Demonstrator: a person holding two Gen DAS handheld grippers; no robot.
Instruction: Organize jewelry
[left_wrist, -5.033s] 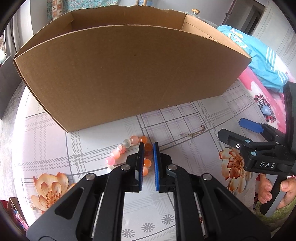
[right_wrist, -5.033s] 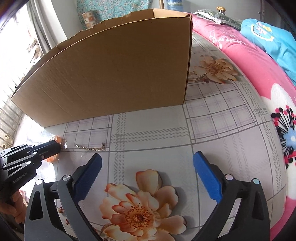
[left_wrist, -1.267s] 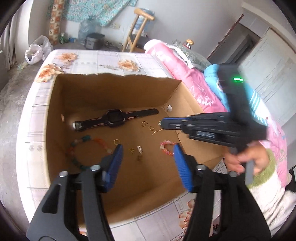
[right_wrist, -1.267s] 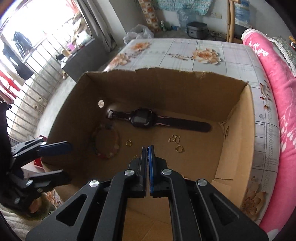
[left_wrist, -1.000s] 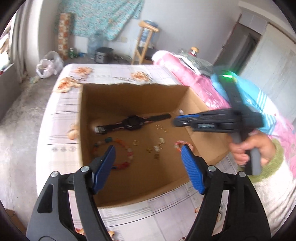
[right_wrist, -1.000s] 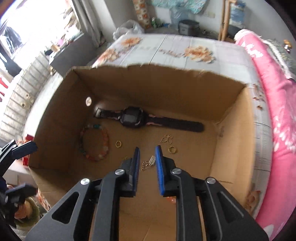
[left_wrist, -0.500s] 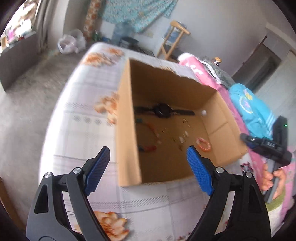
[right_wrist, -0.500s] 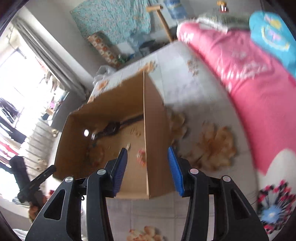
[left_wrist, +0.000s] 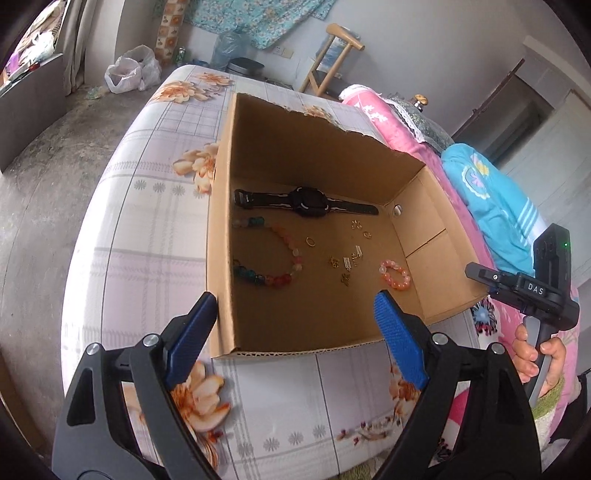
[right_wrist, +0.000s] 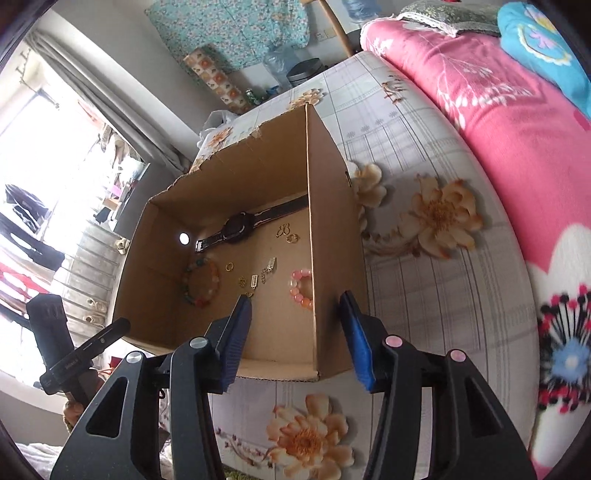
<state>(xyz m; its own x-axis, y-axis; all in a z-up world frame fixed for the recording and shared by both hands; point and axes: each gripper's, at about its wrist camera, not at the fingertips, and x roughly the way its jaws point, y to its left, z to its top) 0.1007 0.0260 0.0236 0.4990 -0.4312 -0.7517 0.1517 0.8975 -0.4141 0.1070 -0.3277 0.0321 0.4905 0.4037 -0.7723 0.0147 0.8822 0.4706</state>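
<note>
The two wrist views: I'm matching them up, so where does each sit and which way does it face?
Left wrist: above the box's near-left corner, facing down into the cardboard box; own open left tongs, plus the right tongs.
Right wrist: above the near-right corner, facing down along the box's right wall; own right tongs, jaws opening, empty.
Shared: black watch, pink bead bracelet.

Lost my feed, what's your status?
Left gripper open, empty. Right gripper opening, empty. Watch, bracelets, trinkets in cardboard box. Nothing obstructing.
</note>
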